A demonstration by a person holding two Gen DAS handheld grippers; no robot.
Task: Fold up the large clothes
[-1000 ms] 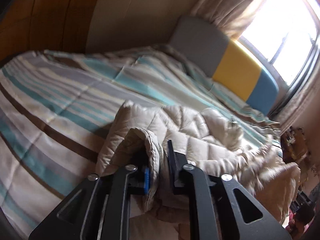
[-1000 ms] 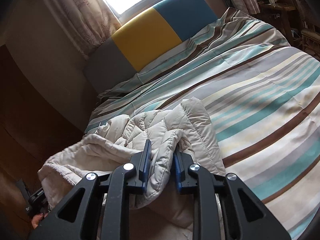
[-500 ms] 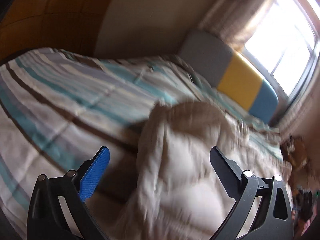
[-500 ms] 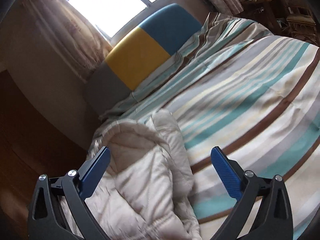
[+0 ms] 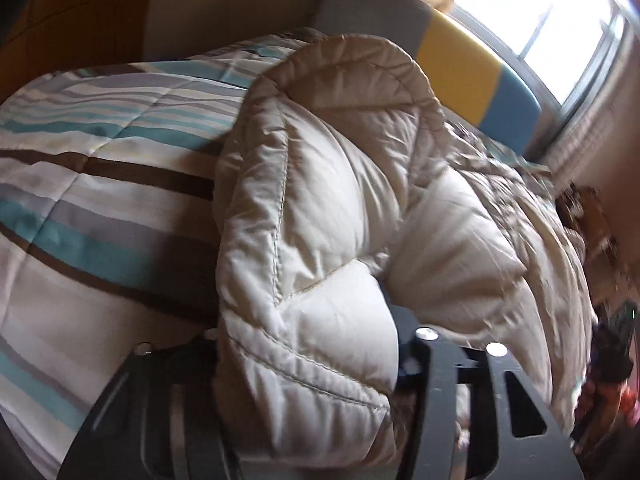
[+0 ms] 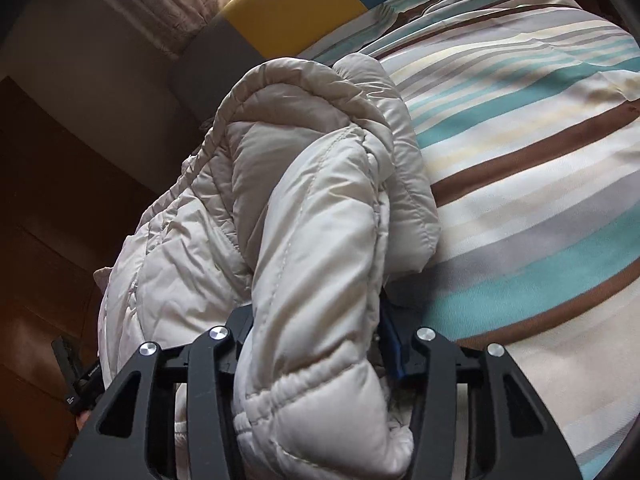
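Observation:
A cream quilted puffer jacket [image 5: 340, 208] lies bunched on the striped bed cover [image 5: 100, 168]. My left gripper [image 5: 308, 344] is shut on a thick fold of the jacket, which bulges over the jaws and hides the fingertips. In the right wrist view the same jacket [image 6: 304, 216] fills the centre. My right gripper [image 6: 316, 332] is shut on another padded fold of it, with a blue pad [image 6: 394, 344] showing at the right jaw. Both grippers sit low, close over the bed.
The striped cover [image 6: 520, 140] spreads to the right in the right wrist view. A grey, yellow and blue headboard [image 5: 460, 64] stands under a bright window [image 5: 560, 20]. Dark wooden panelling [image 6: 60, 200] lies beyond the bed's edge. Cluttered furniture [image 5: 600, 240] stands at the far right.
Both grippers held jacket folds, opened wide half a second ago, and are now shut again on thicker folds, closer in to the jacket.

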